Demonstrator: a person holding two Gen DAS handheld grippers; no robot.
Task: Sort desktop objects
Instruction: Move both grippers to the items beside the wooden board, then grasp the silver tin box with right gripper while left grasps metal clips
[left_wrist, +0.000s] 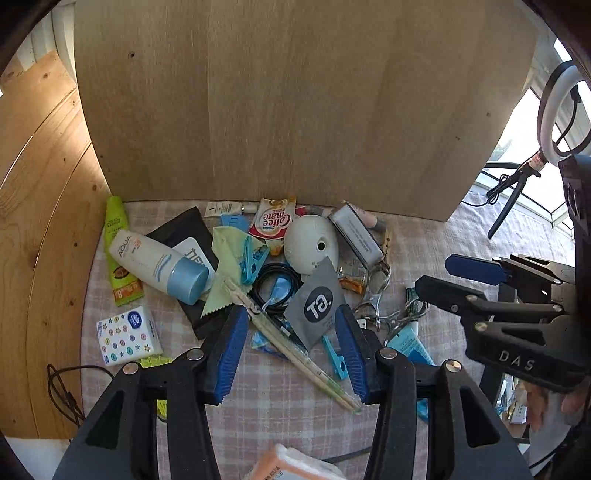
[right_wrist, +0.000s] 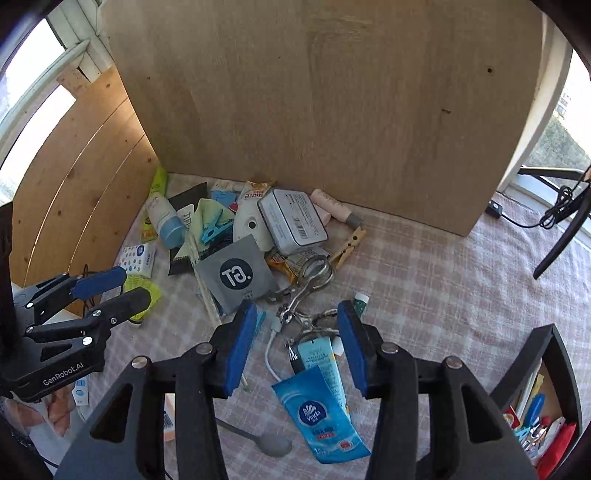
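Note:
A pile of small objects lies on the pink checked cloth (left_wrist: 266, 406) against a wooden board. My left gripper (left_wrist: 291, 321) is open and empty above wrapped chopsticks (left_wrist: 295, 350) and a grey GT sachet (left_wrist: 317, 306). My right gripper (right_wrist: 297, 314) is open and empty above metal clips (right_wrist: 306, 291), a light blue tube (right_wrist: 321, 362) and a blue Vinda tissue pack (right_wrist: 321, 413). A white bottle with a blue cap (left_wrist: 159, 264), a white egg-shaped thing (left_wrist: 312, 245) and a grey tin (right_wrist: 291, 221) lie further back. The right gripper shows in the left wrist view (left_wrist: 450, 275), the left gripper in the right wrist view (right_wrist: 118, 286).
A wooden board (left_wrist: 295, 103) stands behind the pile, wood panels (left_wrist: 40, 184) at left. A black bin (right_wrist: 546, 398) with sorted items stands at right. A grey spoon (right_wrist: 266, 441), a white cable (right_wrist: 271, 354), a star-patterned tissue pack (left_wrist: 127, 334) and a ring light (left_wrist: 557, 107) are around.

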